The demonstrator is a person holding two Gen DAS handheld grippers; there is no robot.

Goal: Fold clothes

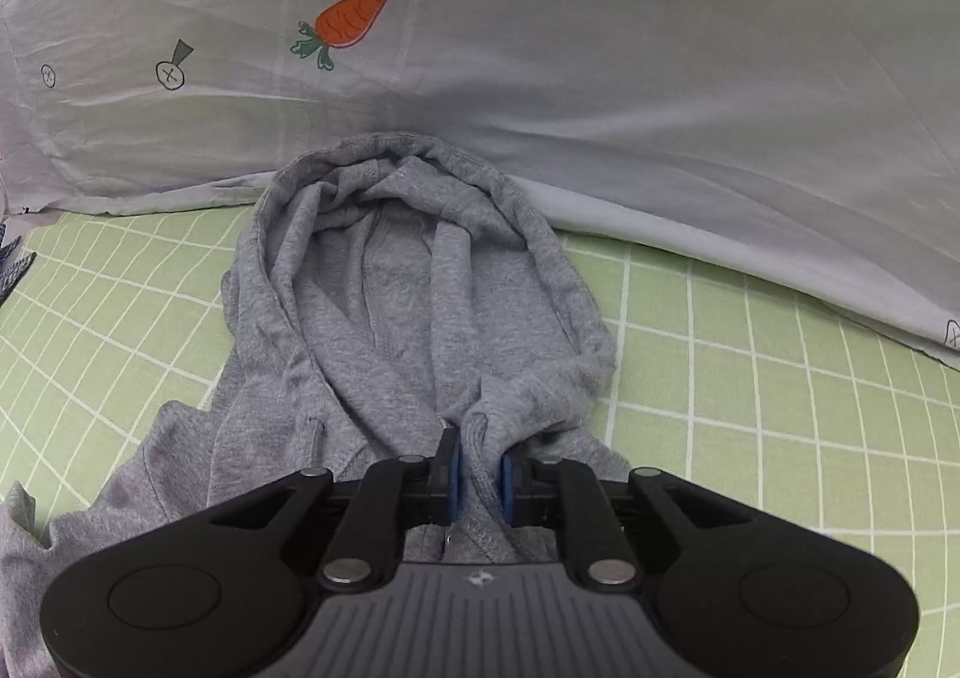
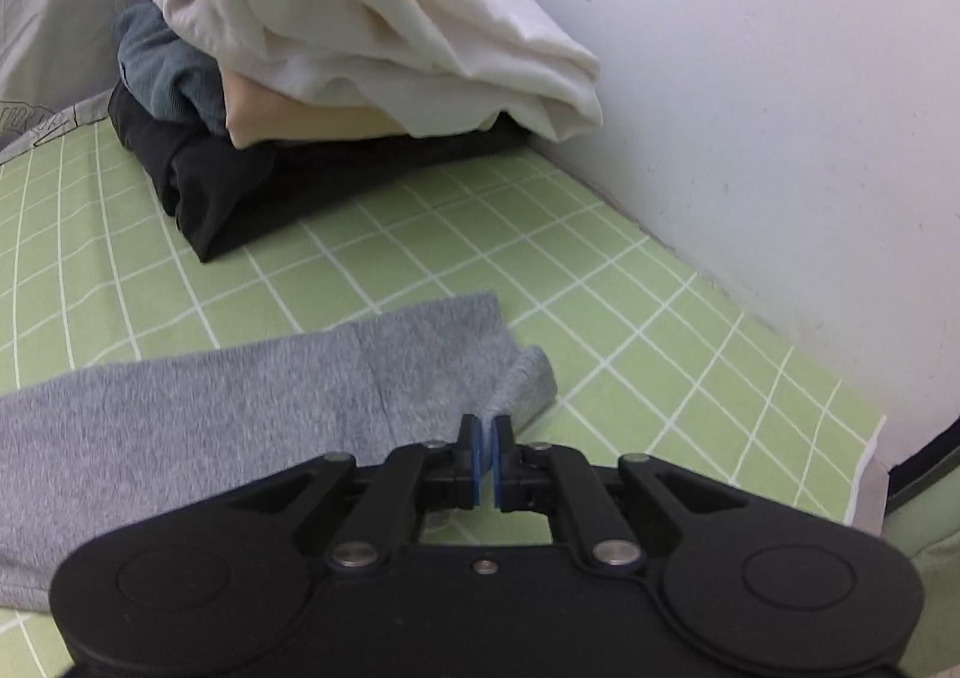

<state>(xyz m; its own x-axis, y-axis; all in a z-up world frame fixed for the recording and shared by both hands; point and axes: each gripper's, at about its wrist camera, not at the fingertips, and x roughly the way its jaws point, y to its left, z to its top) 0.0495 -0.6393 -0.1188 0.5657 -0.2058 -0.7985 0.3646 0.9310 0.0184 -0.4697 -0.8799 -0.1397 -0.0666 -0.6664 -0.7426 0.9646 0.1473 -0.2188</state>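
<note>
My left claw [image 1: 478, 474] is narrowed on a bunch of grey fabric where the hood [image 1: 414, 270] meets the neckline of a grey hoodie [image 1: 198, 474]. The hood lies open ahead of it, its top touching the edge of a pale sheet printed with a carrot [image 1: 348, 18]. The hoodie rests on a bed covered in green cloth with a white grid [image 1: 780, 390].

My right claw [image 2: 485, 447] is nearly closed at the end of the hoodie's sleeve [image 2: 240, 396], its pads seeming to pinch the cuff [image 2: 528, 384]. Beyond, toward the bed's far corner by the white wall [image 2: 780, 108], sits a stack of folded clothes [image 2: 360, 78].

I judge the hoodie soft, limp and moderately heavy, knit and unlikely to slip. It will sag and drag wherever unsupported. Seams, the cuff and the neckline look the firmest places to hold.
</note>
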